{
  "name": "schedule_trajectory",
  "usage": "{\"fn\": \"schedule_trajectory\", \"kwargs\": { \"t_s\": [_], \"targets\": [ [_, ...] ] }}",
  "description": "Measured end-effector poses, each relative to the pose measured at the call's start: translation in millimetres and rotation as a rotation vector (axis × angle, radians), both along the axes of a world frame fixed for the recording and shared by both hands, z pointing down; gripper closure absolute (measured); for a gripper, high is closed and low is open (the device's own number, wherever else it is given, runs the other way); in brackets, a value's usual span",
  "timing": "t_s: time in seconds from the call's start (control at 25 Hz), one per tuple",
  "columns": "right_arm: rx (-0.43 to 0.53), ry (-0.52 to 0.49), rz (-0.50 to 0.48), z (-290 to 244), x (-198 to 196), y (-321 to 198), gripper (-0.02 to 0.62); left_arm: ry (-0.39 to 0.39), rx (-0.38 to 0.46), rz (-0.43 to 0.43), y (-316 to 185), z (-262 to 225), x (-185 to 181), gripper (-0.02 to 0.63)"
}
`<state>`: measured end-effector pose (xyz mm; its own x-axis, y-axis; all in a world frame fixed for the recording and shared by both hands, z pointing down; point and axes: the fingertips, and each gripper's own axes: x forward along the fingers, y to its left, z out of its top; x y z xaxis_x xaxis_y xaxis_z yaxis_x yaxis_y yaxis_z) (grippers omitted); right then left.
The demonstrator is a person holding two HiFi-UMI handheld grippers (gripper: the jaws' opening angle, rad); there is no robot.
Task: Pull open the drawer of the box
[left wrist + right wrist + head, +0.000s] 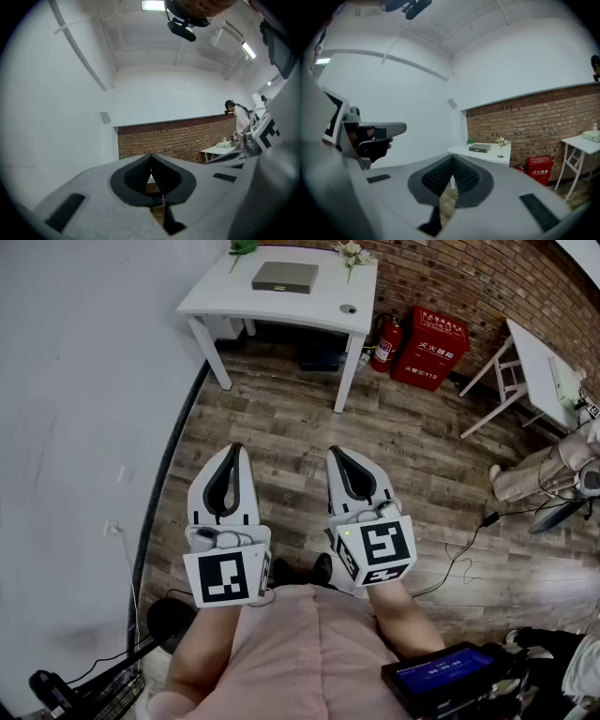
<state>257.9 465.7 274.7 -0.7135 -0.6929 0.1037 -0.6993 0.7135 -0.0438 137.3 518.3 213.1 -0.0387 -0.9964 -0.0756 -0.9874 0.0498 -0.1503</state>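
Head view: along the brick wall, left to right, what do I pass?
Grey box → fire extinguisher → red cabinet → white side table.

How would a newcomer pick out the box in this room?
A white table stands in the corner by the brick wall. The box lies flat on it between a green plant and pale flowers: the only grey, rectangular thing there.

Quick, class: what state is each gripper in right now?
Left gripper: closed, holding nothing.
Right gripper: closed, holding nothing.
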Motion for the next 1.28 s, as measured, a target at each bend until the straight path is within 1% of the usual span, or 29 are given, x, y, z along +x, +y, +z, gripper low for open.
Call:
{"fn": "schedule_trajectory", "kwargs": {
  "t_s": [0.24, 0.32, 0.44, 0.48, 0.52, 0.56, 0.6, 0.72, 0.84, 0.92, 1.08, 1.2, 1.28],
  "targets": [
    [-0.016, 0.013, 0.000, 5, 5, 0, 0.592, 0.010, -0.016, -0.009, -1, 4, 3, 0.598],
    [-0.006, 0.008, 0.004, 3, 9, 0, 0.592, 0.024, -0.022, -0.012, -2, 5, 6, 0.600],
    [0.025, -0.005, 0.018, -2, 15, -3, 0.591, 0.009, -0.013, -0.040, 0, 5, 5, 0.598],
    [0.028, -0.005, 0.017, -2, 16, -4, 0.562, 0.010, -0.010, -0.044, 1, 5, 6, 0.585],
    [0.029, -0.005, 0.014, -2, 18, -6, 0.477, 0.014, -0.010, -0.043, 1, 5, 8, 0.525],
    [0.030, -0.005, 0.012, -2, 20, -8, 0.456, 0.020, -0.012, -0.042, 0, 6, 10, 0.480],
    [0.031, -0.004, 0.010, -1, 21, -10, 0.454, 0.023, -0.015, -0.045, 0, 6, 11, 0.465],
    [0.028, 0.012, 0.008, 6, 21, -19, 0.446, 0.018, -0.021, -0.068, -1, 11, 10, 0.463],
    [0.014, 0.018, 0.002, 14, 17, -25, 0.445, 0.028, -0.053, -0.083, -3, 22, 7, 0.459],
    [0.014, 0.024, 0.000, 17, 13, -31, 0.445, 0.020, -0.062, -0.090, -9, 27, 1, 0.459],
    [-0.003, 0.039, 0.006, 29, -1, -55, 0.445, 0.022, -0.060, -0.099, -37, 32, -20, 0.459],
    [-0.018, 0.049, 0.013, 38, -18, -79, 0.445, 0.016, -0.072, -0.094, -61, 39, -37, 0.459],
    [-0.022, 0.059, 0.016, 41, -32, -95, 0.446, 0.026, -0.085, -0.088, -79, 42, -50, 0.459]
  ]
}}
